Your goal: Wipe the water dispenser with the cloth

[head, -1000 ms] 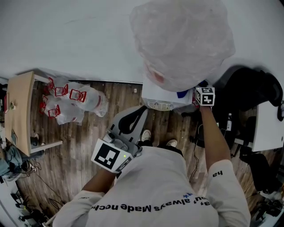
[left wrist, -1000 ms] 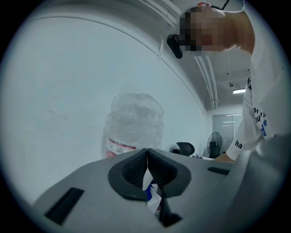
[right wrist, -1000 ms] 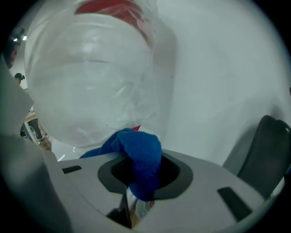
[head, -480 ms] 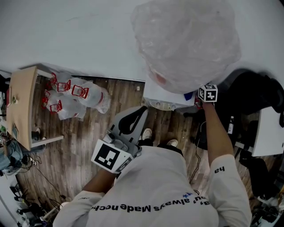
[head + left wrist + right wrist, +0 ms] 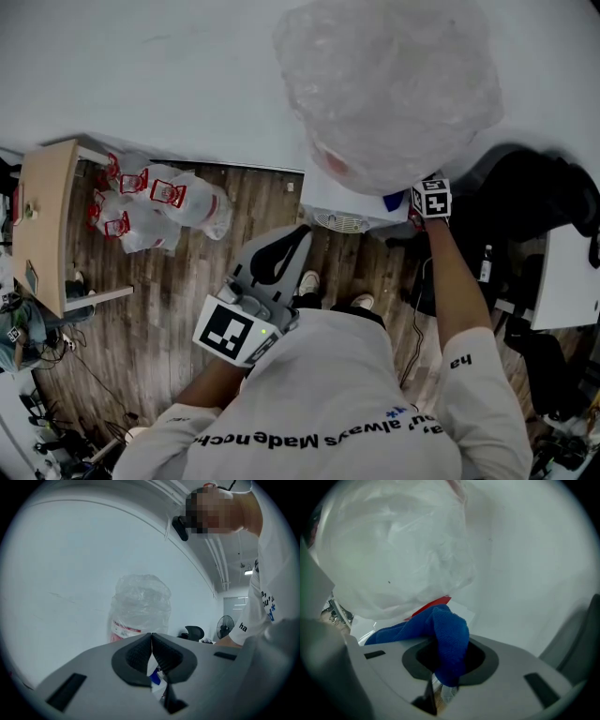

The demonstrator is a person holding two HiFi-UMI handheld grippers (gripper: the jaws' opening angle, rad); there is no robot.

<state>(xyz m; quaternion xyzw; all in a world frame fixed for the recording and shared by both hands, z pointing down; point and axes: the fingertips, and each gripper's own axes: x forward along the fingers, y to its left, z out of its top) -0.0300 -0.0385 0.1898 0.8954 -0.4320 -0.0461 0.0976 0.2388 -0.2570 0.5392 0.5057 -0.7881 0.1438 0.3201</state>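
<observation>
Right gripper (image 5: 418, 202) leftward, jaws tight on cloth (image 5: 445, 634) at dispenser (image 5: 336, 199); left gripper (image 5: 152, 644), jaws together, above floorboards (image 5: 187, 300).

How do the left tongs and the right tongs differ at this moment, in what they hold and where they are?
The right tongs are shut on the blue cloth; the left tongs are shut on nothing. The right tongs are at the top of the water dispenser, beside its wrapped bottle; the left tongs are near the person's body, apart from it. Both are shut.

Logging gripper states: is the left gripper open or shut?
Shut: the left gripper shows its pads touching at the tips, nothing clamped between.
</observation>
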